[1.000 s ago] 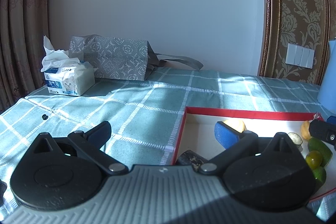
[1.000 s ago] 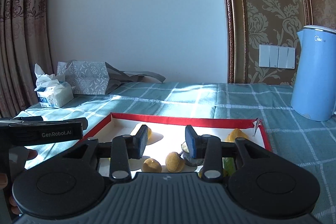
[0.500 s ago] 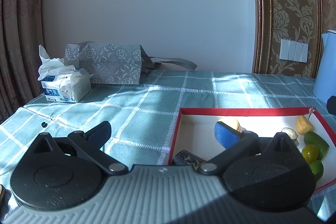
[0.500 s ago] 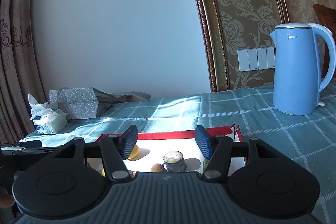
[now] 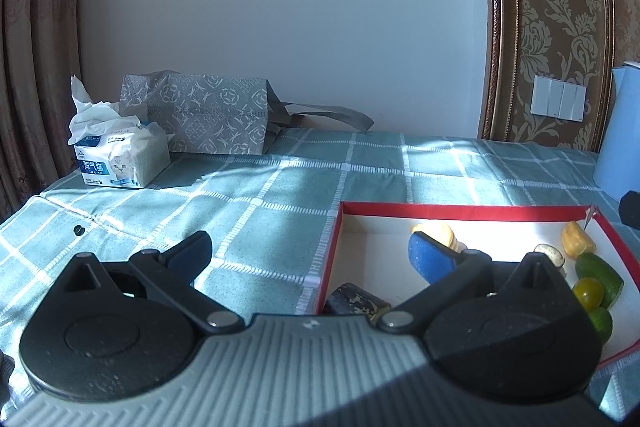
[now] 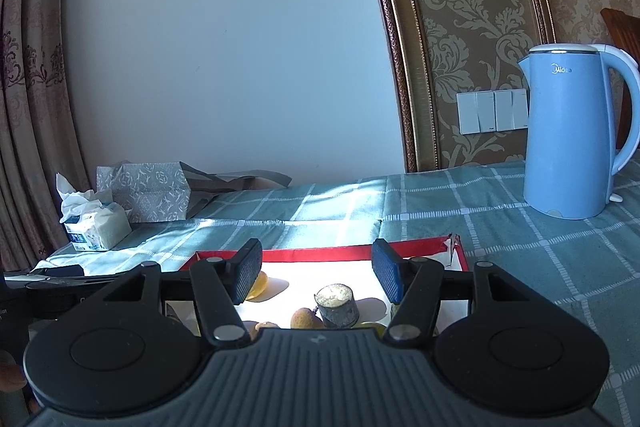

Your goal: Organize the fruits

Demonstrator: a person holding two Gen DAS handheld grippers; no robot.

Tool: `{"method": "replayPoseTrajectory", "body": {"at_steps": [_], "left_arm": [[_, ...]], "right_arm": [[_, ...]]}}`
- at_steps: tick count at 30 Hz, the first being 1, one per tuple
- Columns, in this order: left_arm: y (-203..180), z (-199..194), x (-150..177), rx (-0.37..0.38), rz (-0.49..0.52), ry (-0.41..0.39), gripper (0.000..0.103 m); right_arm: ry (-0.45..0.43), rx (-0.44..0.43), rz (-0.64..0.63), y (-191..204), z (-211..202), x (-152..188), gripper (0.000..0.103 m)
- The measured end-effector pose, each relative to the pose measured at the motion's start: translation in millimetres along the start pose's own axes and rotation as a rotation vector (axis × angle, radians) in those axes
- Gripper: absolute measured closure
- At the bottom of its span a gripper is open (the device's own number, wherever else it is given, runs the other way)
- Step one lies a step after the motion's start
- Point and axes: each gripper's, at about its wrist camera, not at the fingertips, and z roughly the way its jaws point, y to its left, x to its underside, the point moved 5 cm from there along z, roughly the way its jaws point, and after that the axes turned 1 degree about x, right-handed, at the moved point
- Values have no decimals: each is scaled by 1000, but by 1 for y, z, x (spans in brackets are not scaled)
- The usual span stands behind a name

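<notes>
Left wrist view: the left hand-held gripper stands wide open and empty, straddling the near left corner of the red-rimmed tray on the checked tabletop; one pad is outside the tray, the other inside it, in front of a yellow fruit. Toward the tray's right side lie a yellow piece, a long green fruit, a yellow-green round fruit and a second green fruit. A tissue pack and patterned bag sit well beyond the tray's left side. Right wrist view: the right hand-held gripper is about half open, holding nothing, above the tray, where a small grey cylinder (identity unclear) touches a brown fruit. A blue kettle stands beyond the tray's right corner. Likely risks: closing on the crowded cluster could nudge neighbouring fruit or catch the cylinder instead; the left pad could snag the tray rim.
</notes>
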Motion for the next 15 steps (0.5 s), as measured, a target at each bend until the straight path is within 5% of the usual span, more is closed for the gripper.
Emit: {"method": "replayPoseTrajectory", "body": {"at_steps": [15], "left_arm": [[0, -2, 0, -10, -2, -16, 0]], "right_arm": [[6, -2, -7, 3, 1, 1, 43]]}}
